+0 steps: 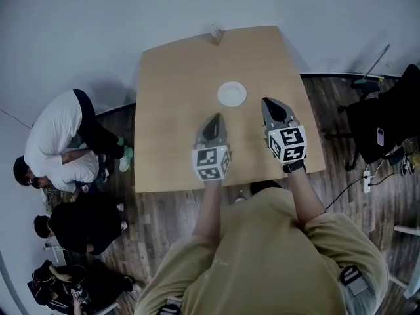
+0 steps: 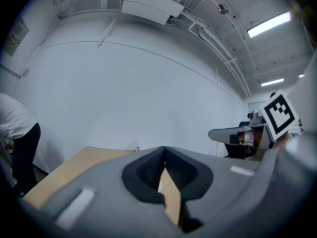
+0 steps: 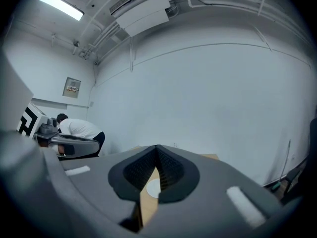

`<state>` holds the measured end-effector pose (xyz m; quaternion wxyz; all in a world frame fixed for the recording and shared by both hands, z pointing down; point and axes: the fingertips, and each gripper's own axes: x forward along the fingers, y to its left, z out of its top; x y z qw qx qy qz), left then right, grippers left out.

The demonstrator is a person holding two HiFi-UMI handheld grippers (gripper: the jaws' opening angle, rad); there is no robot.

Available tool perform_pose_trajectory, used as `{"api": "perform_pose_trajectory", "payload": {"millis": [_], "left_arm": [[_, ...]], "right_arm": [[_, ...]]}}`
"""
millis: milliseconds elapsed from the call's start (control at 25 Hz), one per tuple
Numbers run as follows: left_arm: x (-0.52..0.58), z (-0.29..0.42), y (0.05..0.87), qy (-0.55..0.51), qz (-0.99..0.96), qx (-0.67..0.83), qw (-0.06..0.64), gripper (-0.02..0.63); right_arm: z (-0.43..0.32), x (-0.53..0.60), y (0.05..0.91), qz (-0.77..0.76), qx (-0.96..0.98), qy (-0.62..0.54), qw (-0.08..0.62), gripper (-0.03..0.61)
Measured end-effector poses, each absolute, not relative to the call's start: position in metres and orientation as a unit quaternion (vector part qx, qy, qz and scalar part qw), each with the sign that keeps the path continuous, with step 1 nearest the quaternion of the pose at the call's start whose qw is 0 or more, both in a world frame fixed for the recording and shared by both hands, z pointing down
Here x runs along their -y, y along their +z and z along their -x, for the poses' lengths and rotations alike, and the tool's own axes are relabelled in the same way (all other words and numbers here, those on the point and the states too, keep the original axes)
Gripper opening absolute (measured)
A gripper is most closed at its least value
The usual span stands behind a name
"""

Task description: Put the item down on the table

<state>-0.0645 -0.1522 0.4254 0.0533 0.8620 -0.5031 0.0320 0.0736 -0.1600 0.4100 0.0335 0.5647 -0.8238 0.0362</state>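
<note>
- We see a light wooden table (image 1: 177, 77) standing against a plain white wall (image 1: 79, 25), on a dark plank floor (image 1: 164, 215).
- The white round item (image 1: 231, 94) lies flat on the table, near its middle. It sits between the lines of the two grippers, a little ahead of them, and touches neither.
- The left gripper (image 1: 214, 117) hovers over the near half of the table and points away from us. In the left gripper view its jaws (image 2: 164, 152) meet at the tips with nothing between them. Only a wedge of bare tabletop shows through the gap lower down.
- The right gripper (image 1: 268, 102) hangs just beside the item, at its right. In the right gripper view its tips (image 3: 156, 150) are also pressed together and empty. We see the item (image 3: 153, 186) through the gap below them, resting on the wood beyond.
- Each gripper carries its marker cube, left (image 1: 210, 163) and right (image 1: 288, 143), close to our wrists.
- A small pale thing (image 1: 215, 35) stands at the far edge of the table; we cannot tell what it is.
- A person in a white top (image 1: 59, 140) bends low on the floor to the left of the table, and others in dark clothes (image 1: 82, 225) sit nearer the camera.
- A dark chair (image 1: 384, 123) stands to the right of the table.
</note>
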Motion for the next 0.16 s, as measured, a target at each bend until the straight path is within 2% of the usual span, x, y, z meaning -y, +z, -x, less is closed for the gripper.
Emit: {"api": "perform_pose_trajectory", "payload": {"millis": [160], "left_arm": [[0.1528,0.0629,0.4201,0.024,-0.863,0.501,0.054,0.003]], "right_arm": [[-0.0716,0.1627,0.4068,-0.539,0.840,0.034,0.048,0.005]]}}
